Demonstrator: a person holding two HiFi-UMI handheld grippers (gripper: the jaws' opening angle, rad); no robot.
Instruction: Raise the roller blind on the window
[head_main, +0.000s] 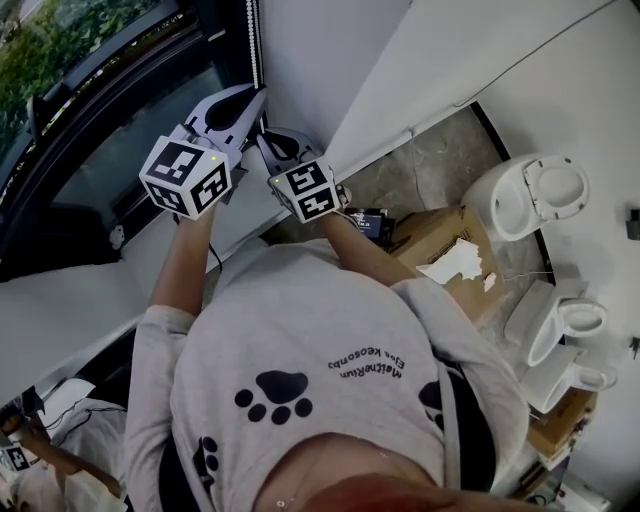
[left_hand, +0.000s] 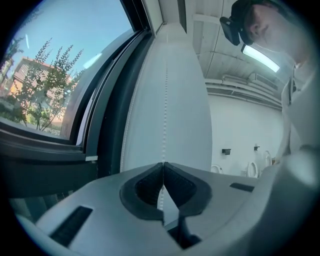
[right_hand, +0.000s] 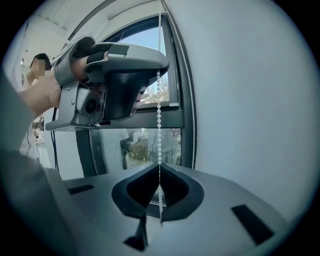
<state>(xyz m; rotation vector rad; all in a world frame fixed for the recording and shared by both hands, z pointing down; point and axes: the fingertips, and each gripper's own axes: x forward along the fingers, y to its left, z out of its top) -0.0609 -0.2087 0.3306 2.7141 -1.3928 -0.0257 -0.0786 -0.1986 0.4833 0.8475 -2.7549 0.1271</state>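
A white bead chain (right_hand: 159, 125) hangs beside the dark window frame (right_hand: 182, 90), with a second strand (right_hand: 190, 100) close to the wall. My right gripper (right_hand: 160, 167) is shut on the chain, which runs down between its pads. My left gripper (right_hand: 156, 72) grips the same strand higher up. In the left gripper view the chain (left_hand: 164, 100) rises along the white wall from the closed left gripper (left_hand: 163, 167). From the head view both grippers, the left gripper (head_main: 255, 100) and the right gripper (head_main: 268, 140), are held up at the window's right edge. The blind itself is out of sight.
The window glass (head_main: 100, 110) lies to the left, a white wall (head_main: 320, 60) to the right of the chain. On the floor at right stand a cardboard box (head_main: 445, 250) and white toilets (head_main: 530, 195). The person's torso fills the lower middle.
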